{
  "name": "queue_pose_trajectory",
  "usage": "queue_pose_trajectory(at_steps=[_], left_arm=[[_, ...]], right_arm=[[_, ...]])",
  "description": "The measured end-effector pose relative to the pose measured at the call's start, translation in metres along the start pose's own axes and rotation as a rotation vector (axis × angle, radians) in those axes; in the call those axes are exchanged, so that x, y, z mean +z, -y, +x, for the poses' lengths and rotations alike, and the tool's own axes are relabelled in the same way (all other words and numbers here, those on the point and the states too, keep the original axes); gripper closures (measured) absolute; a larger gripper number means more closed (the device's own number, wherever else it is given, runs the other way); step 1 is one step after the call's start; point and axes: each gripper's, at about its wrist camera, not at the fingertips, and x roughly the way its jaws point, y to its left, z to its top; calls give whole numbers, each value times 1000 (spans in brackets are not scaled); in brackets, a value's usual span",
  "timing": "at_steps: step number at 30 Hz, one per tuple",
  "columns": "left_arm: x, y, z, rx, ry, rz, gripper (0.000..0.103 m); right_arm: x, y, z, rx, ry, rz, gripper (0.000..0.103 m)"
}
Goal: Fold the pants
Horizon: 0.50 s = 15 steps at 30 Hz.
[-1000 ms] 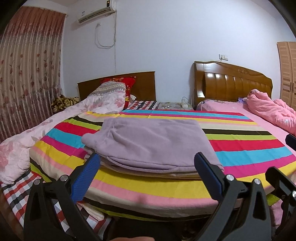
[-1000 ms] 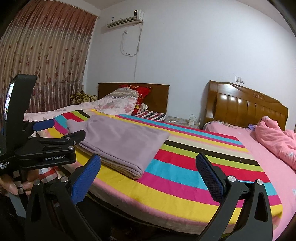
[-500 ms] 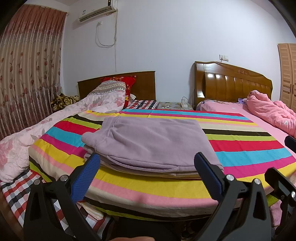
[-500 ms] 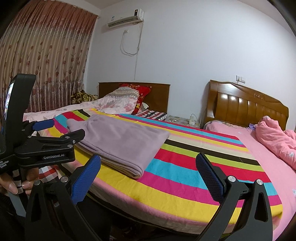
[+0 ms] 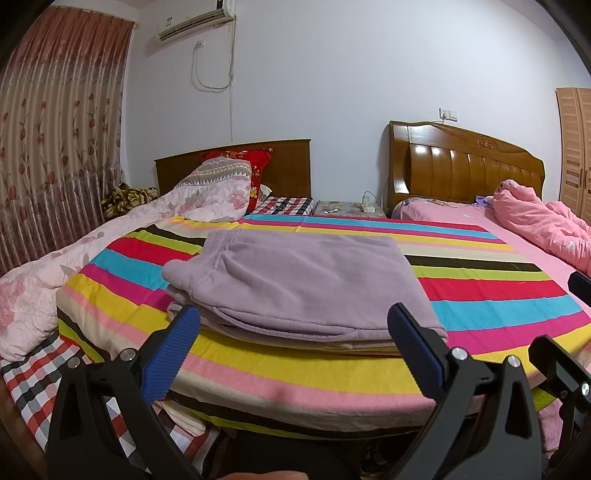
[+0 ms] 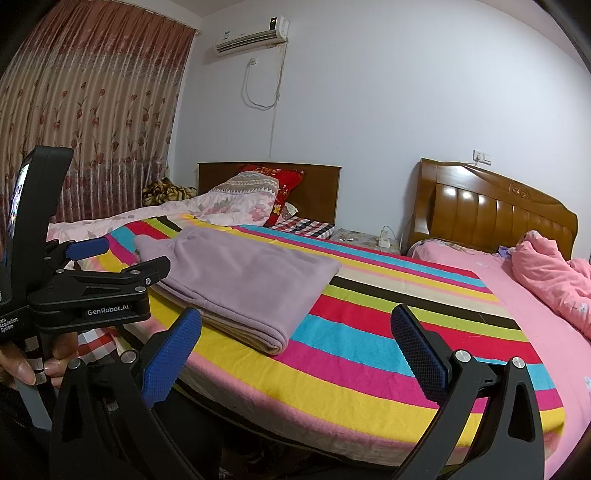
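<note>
Folded pants (image 5: 306,280) on striped blanket (image 5: 480,291)

Lilac fleece folded pants (image 5: 306,280); multicolour striped blanket (image 5: 480,291); pink floral quilt (image 5: 55,273); red-black checked sheet (image 5: 33,384); blue-padded black left gripper (image 5: 295,343).

Both cameras sit low off the foot of the bed, looking forward between their own spread fingers toward the back wall. The left wrist view faces the striped blanket (image 5: 480,295) nearly head-on, with the folded pants (image 5: 306,280) at centre frame, near. The right wrist view stands, it seems, further right, with the pants (image 6: 243,280) left of centre and the left gripper (image 6: 110,266) at its left edge. Both share blanket, pants, the glossy headboard (image 5: 465,166) and the air conditioner (image 6: 251,35) at the top.
</note>
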Motion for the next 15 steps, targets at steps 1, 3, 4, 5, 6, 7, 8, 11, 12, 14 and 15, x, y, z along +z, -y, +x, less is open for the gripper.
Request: queue_pose_trajectory(at_steps=[1, 3, 4, 5, 6, 7, 8, 11, 12, 14, 15], left_arm=[[0, 0, 0, 0, 0, 0, 2], [0, -1, 0, 0, 0, -1, 2], [0, 0, 0, -1, 0, -1, 2], [-1, 0, -1, -1, 0, 0, 2], [-1, 0, -1, 0, -1, 0, 2], [-1, 1, -1, 1, -1, 0, 2], [-1, 0, -1, -1, -1, -1, 2], [-1, 0, -1, 0, -1, -1, 2], [-1, 0, -1, -1, -1, 0, 2], [-1, 0, -1, 0, -2, 0, 2], [-1, 0, -1, 0, -2, 0, 2]], right_arm=[[0, 0, 0, 0, 1, 0, 4], [0, 0, 0, 0, 0, -1, 4], [-1, 1, 1, 2, 0, -1, 4], [-2, 2, 1, 3, 0, -1, 4], [-2, 2, 1, 3, 0, -1, 4], [-2, 2, 1, 3, -1, -1, 4], [-2, 2, 1, 3, -1, -1, 4], [-2, 2, 1, 3, -1, -1, 4], [-2, 2, 1, 3, -1, -1, 4], [-3, 2, 2, 5, -2, -1, 4], [-3, 2, 1, 5, -3, -1, 4]])
